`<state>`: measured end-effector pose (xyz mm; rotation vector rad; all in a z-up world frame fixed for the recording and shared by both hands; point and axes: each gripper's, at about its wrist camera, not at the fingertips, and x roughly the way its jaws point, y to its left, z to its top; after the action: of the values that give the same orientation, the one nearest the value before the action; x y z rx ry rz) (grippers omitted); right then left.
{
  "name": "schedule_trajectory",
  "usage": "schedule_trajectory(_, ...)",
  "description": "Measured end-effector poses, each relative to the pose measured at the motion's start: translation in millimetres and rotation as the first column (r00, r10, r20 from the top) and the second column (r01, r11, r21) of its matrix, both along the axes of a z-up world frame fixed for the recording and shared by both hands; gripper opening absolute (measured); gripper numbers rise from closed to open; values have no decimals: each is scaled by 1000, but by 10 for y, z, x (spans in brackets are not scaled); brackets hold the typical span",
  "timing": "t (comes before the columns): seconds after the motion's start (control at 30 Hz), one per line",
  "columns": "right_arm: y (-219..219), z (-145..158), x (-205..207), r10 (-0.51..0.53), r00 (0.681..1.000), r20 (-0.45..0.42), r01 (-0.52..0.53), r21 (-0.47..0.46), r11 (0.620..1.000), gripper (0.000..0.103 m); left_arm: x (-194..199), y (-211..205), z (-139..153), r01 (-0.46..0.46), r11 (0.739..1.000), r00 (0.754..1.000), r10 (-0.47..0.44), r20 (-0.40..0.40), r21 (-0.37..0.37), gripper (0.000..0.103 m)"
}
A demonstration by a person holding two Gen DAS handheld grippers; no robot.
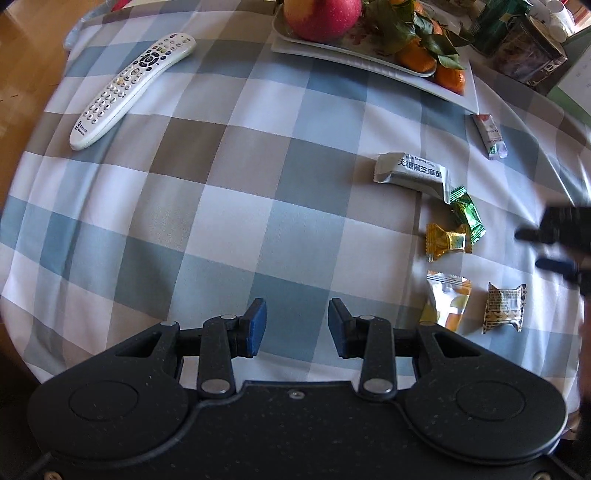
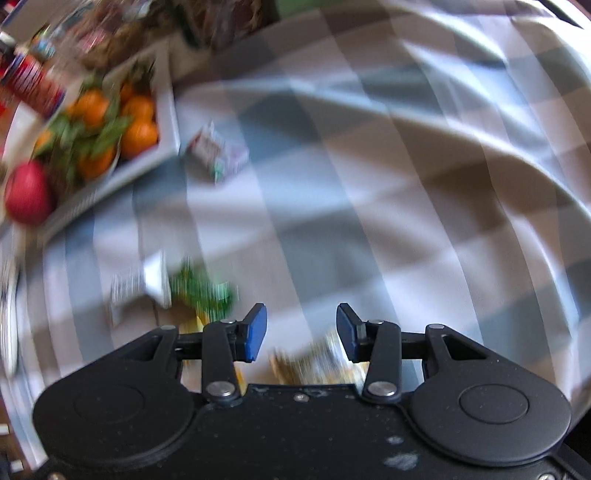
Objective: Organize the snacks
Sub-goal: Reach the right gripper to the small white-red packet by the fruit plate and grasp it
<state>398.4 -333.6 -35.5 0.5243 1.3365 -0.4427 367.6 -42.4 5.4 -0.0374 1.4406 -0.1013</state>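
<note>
while nothing is gripped by either tool, the scene is recorded as follows:

left gripper: held above the checked tablecloth with its jaws spread apart; nothing is seen between the blue pads.

right gripper: jaws are likewise spread and nothing is clasped; in the left wrist view its dark fingers are seen at the right edge, just beside the candies.

snack group: six wrapped pieces are laid on the cloth to the right of the left gripper.

grey sesame bar: laid flat, its lower right end touching the green candy.

gold candy: set just below the green one, touching it.

orange-and-white packet: placed nearest the left gripper, beside the brown wrapped cake, the two apart.

red-and-white stick packet: laid near the corner of the white fruit tray, well apart from the other snacks.

fruit: a red apple and leafy tangerines are held on the tray.

remote control: laid diagonally at the far left of the cloth.

right wrist view: heavily blurred; the tray, the stick packet and the green candy can be made out, but wrappers under the jaws cannot be identified.
</note>
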Motion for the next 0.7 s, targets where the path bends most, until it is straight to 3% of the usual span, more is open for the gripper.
schedule_trajectory(0.27, -174, -51, 728, -86, 991, 100, 95, -85, 992, 44, 37, -5, -65, -16, 1000, 999, 15, -42, -23, 47)
schedule_trajectory(0.47, -265, -148, 1072, -152, 976, 156, 160, -45, 986, 44, 65, -17, -58, -13, 999, 999, 11, -50, -36, 47)
schedule_trajectory(0.7, -157, -260, 1332, -134, 972, 192, 144, -42, 989, 41, 62, -13, -116, -24, 999, 997, 22, -71, -29, 47)
